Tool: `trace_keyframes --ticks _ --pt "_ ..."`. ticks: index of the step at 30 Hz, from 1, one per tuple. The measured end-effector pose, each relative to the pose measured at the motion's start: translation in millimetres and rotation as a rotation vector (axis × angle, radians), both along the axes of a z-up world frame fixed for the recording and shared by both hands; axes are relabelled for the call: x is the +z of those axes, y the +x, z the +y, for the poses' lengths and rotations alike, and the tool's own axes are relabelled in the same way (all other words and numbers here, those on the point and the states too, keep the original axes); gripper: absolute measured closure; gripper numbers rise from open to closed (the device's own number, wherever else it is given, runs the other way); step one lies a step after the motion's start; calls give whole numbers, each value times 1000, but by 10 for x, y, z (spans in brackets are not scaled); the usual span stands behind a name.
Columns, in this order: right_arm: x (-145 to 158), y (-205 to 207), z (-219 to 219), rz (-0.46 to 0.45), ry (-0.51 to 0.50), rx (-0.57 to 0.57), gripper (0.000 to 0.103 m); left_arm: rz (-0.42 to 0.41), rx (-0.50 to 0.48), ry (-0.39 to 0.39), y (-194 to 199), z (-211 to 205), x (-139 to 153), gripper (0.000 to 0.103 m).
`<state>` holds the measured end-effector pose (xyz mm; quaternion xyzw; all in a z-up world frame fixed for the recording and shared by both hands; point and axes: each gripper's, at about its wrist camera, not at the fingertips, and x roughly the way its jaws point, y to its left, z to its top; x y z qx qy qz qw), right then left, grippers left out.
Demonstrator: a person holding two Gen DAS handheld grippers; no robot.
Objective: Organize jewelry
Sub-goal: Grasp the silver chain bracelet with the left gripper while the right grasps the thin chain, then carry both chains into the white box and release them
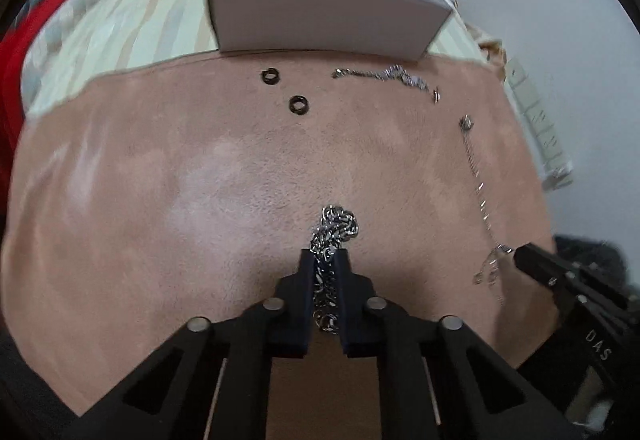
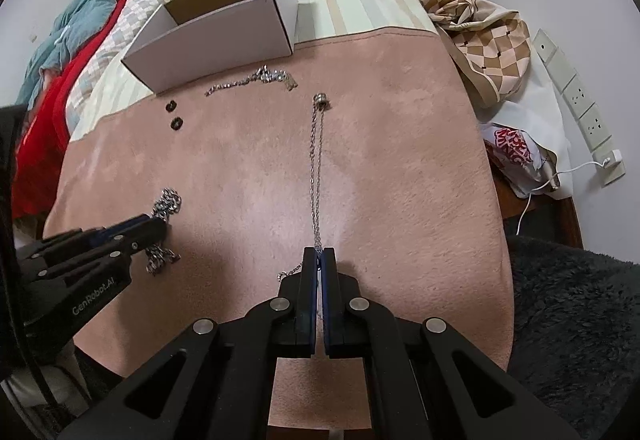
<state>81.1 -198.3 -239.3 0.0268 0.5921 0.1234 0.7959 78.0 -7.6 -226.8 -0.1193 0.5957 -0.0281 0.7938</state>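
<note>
Both grippers work near the pink mat's (image 2: 400,160) front edge: the left gripper (image 1: 325,260) has its jaws clamped on the thick chain (image 1: 334,230). The right gripper (image 2: 319,258) pinches the thin necklace (image 2: 316,168) by one end, probably so each can be carried to the white box (image 2: 224,36) at the far edge.

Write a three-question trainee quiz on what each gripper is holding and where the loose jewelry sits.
1. True or false: the left gripper is shut on the chunky chain.
2. What does the right gripper pinch? A) a dark ring B) the thin pendant necklace C) the box wall
3. Fill in: the two dark rings lie on the pink cloth just in front of the white ____.

Key: 1 true; 2 B; 3 cardboard box.
</note>
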Motion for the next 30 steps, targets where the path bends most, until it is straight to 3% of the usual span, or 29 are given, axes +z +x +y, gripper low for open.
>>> trace_keyframes --ticks 12,15,16,17,18,19,24,26,27,30 --pt "599 146 -118 -73 147 -30 101 -104 53 -105 -34 189 516 103" --pt "748 180 -126 -103 156 -28 101 -63 59 -108 53 216 439 97" --pt "778 190 -124 -113 153 -27 101 -29 56 -116 105 206 367 87" --pt "789 200 -118 -118 147 -26 101 4 49 -120 162 180 274 64" --pt "780 216 -117 -118 142 -26 101 18 45 -116 181 153 217 53" --pt "756 228 -117 -114 137 -29 101 27 31 -112 218 118 157 49" --pt "571 234 -143 -76 126 -49 101 51 -84 19 302 -158 -30 51" --pt "505 227 -161 -66 119 -57 101 17 -126 87 279 -257 -23 81" --pt "475 230 -172 -61 116 -61 101 8 -139 108 272 -293 -24 90" --pt "418 237 -195 -53 113 -68 101 -5 -117 77 271 -253 -9 93"
